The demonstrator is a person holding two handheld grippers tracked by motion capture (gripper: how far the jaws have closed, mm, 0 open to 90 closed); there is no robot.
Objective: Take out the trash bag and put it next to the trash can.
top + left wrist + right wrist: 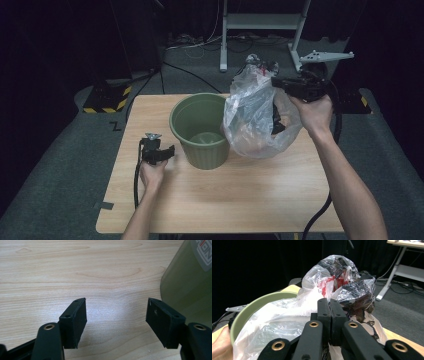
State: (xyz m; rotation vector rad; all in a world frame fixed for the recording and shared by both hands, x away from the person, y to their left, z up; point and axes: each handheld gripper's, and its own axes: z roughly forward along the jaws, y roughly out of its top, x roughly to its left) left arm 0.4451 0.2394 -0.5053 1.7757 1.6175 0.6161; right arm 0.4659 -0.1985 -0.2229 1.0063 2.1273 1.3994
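Light wooden tabletop (240,195) carried a round green plastic bucket (201,130). Beside its rim hung a clear crumpled plastic bag (257,117), lifted off the surface. The right gripper (329,315), jaws closed, pinched the bag's gathered top. The left gripper (116,322) rested wide apart, empty, beside the bucket wall.

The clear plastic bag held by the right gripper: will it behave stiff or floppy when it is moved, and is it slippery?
The plastic bag is probably floppy: it sags below the right gripper in crumpled folds. It looks light. Its glossy film may slip from the shut jaws.
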